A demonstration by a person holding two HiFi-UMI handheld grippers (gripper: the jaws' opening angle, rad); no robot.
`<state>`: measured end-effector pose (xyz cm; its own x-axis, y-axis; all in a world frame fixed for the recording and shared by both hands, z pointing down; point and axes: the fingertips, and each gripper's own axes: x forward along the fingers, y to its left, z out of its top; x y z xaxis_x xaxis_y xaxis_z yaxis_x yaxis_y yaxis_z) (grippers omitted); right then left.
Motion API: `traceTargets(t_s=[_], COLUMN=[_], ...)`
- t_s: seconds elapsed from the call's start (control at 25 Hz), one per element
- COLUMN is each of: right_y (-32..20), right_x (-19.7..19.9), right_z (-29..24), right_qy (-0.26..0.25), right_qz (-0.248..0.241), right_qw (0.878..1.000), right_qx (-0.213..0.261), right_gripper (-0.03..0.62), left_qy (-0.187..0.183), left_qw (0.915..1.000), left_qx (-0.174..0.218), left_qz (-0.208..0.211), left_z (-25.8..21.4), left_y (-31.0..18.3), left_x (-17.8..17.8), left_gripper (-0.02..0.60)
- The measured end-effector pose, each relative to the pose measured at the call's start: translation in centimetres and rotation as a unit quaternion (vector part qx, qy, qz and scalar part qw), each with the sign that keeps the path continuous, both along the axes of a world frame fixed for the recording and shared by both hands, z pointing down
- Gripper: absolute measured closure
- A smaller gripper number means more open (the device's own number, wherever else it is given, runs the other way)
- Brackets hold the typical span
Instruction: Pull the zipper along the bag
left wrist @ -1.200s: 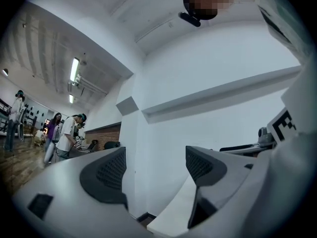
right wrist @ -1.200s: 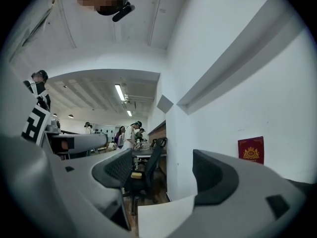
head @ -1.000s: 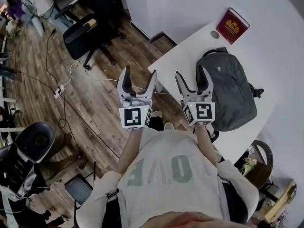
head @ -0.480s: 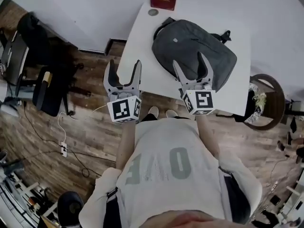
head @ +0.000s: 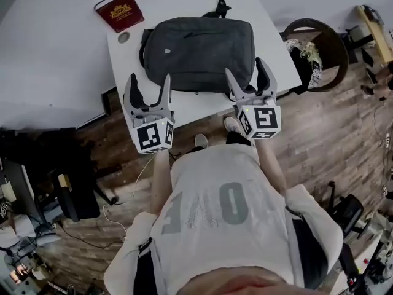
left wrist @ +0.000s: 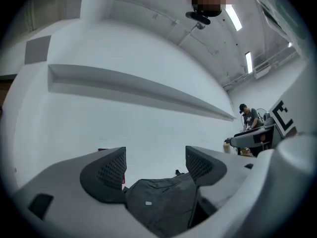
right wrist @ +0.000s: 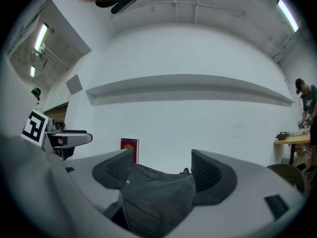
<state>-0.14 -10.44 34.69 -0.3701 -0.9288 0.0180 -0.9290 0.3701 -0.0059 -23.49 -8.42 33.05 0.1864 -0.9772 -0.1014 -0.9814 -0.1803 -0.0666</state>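
Observation:
A dark grey backpack lies flat on the white table, its long side toward me. It shows low in the left gripper view and the right gripper view, beyond the jaws. My left gripper hangs open over the table's near edge, left of the bag's near corner. My right gripper is open at the bag's near right corner. Nothing sits between either pair of jaws. The zipper pull is too small to make out.
A red book stands at the table's far left corner, with a small round object beside it. A round wicker chair is to the right of the table. Wooden floor and cables lie below.
The view has swung round: the table and bag now sit straight ahead at the top. Both grippers stay open and close to the bag's near edge.

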Motion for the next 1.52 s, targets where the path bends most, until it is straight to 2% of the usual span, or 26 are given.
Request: traceTargets(t_s=[0.2, 0.48, 0.56, 0.64, 0.76, 0.84, 1.04, 1.12, 1.28, 1.36, 1.44, 1.52], right_y=[0.6, 0.9, 1.0, 1.5, 2.7, 3.3, 4.2, 4.2, 4.2, 4.1, 4.0, 3.9], right_x=[2.0, 3.2, 3.3, 3.3, 3.4, 3.4, 3.1, 2.8, 2.1, 1.8, 1.9, 2.0], right_z=[0.9, 1.6, 2.1, 3.3, 6.0, 7.6, 10.7, 12.0, 14.2, 14.9, 15.5, 16.2], right_qy=[0.003, 0.013, 0.018, 0.025, 0.036, 0.043, 0.056, 0.063, 0.078, 0.085, 0.091, 0.091], right_qz=[0.04, 0.055, 0.053, 0.048, 0.04, 0.038, 0.027, 0.02, 0.013, 0.013, 0.015, 0.017], right_qw=[0.999, 0.998, 0.998, 0.997, 0.995, 0.993, 0.987, 0.984, 0.978, 0.975, 0.973, 0.972], right_qx=[-0.008, -0.026, -0.032, -0.048, -0.086, -0.107, -0.15, -0.166, -0.195, -0.203, -0.21, -0.217], right_gripper=[0.233, 0.234, 0.233, 0.235, 0.233, 0.233, 0.235, 0.235, 0.233, 0.235, 0.233, 0.235], left_qy=[-0.01, -0.023, -0.042, -0.082, -0.131, -0.141, -0.168, -0.194, -0.262, -0.277, -0.292, -0.319], left_qw=[0.9993, 0.9983, 0.9957, 0.9878, 0.9663, 0.9535, 0.9239, 0.9034, 0.8492, 0.8284, 0.8111, 0.7895], left_qx=[-0.012, -0.022, -0.03, -0.054, -0.106, -0.133, -0.185, -0.212, -0.258, -0.277, -0.288, -0.296], left_qz=[0.034, 0.048, 0.077, 0.121, 0.194, 0.231, 0.29, 0.318, 0.379, 0.4, 0.417, 0.433], left_z=[1.4, 2.0, 3.0, 5.1, 8.9, 10.9, 14.8, 16.7, 19.9, 20.7, 21.3, 22.1], left_y=[-1.4, -3.0, -4.0, -4.9, -5.6, -5.8, -5.6, -5.4, -4.5, -4.2, -4.0, -3.9], left_x=[1.0, 0.2, 0.4, 0.9, 1.3, 1.2, 0.8, 0.6, 0.1, -0.1, 0.0, 0.1], left_gripper=[0.23, 0.23, 0.23, 0.23, 0.23, 0.23, 0.23, 0.23, 0.23, 0.224, 0.211, 0.201])
